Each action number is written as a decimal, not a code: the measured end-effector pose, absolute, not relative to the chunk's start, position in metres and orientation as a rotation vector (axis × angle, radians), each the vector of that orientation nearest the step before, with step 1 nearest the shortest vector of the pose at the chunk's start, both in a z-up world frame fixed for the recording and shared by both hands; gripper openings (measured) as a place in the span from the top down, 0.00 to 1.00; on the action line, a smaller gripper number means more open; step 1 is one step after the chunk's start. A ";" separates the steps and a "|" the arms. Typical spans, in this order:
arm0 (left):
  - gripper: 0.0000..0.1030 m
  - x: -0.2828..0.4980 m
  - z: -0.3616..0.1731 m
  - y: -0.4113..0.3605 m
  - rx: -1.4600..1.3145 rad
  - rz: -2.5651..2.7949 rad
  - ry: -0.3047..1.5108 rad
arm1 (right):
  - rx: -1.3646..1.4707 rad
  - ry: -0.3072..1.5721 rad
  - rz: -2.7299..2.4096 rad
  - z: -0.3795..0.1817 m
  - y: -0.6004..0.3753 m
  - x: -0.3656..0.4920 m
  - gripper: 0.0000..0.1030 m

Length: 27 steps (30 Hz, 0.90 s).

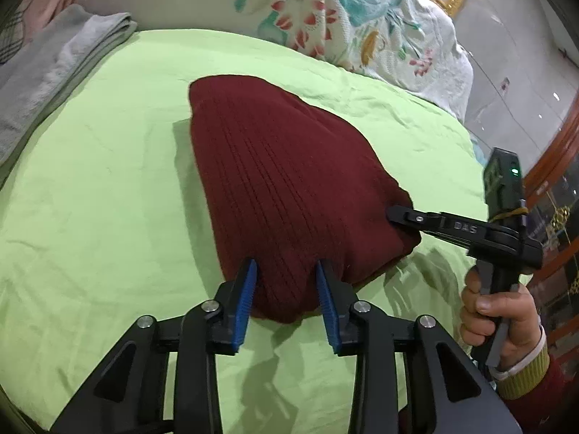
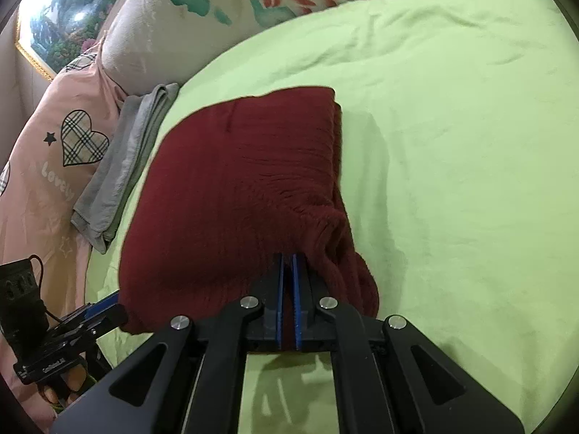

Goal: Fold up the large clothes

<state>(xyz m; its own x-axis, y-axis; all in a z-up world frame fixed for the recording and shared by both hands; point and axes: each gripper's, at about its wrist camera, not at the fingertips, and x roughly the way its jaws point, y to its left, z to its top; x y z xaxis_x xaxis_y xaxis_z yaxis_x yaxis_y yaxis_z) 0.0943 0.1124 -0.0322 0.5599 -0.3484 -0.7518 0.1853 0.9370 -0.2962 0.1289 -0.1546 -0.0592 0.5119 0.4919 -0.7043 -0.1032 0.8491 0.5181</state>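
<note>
A dark red knitted sweater [image 1: 286, 188] lies folded into a thick bundle on the green bed sheet [image 1: 108, 181]. My left gripper [image 1: 287, 266] is open, its blue pads on either side of the bundle's near edge. My right gripper [image 2: 288, 256] is shut on the sweater [image 2: 239, 188] at its near right corner, pinching a fold of knit. In the left wrist view the right gripper [image 1: 394, 215] reaches in from the right onto the sweater's corner. In the right wrist view the left gripper [image 2: 108, 307] shows at the sweater's lower left edge.
A folded grey towel [image 1: 54, 72] lies at the sheet's far left edge, also in the right wrist view [image 2: 123, 166]. A floral quilt [image 1: 325, 11] is piled behind. A pink pillow with a plaid heart [image 2: 54, 152] lies beside the towel. Wooden furniture [image 1: 557, 188] stands right.
</note>
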 end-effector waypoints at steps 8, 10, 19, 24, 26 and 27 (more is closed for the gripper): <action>0.46 0.067 -0.032 0.127 -0.232 -0.148 0.910 | 0.374 0.913 0.381 -0.032 -0.151 0.092 0.70; 0.36 0.059 -0.034 0.127 -0.217 -0.107 0.912 | 0.348 0.913 0.378 -0.032 -0.150 0.082 0.69; 0.20 0.019 -0.056 0.115 -0.106 0.001 0.952 | 0.206 0.932 0.360 -0.042 -0.146 0.032 0.41; 0.20 0.011 -0.075 0.113 -0.099 0.020 1.012 | 0.150 0.964 0.359 -0.051 -0.143 0.013 0.29; 0.20 0.006 -0.077 0.114 -0.084 0.034 1.008 | 0.138 0.965 0.355 -0.051 -0.145 0.008 0.26; 0.20 0.004 -0.077 0.115 -0.077 0.040 1.005 | 0.137 0.965 0.352 -0.051 -0.145 0.005 0.25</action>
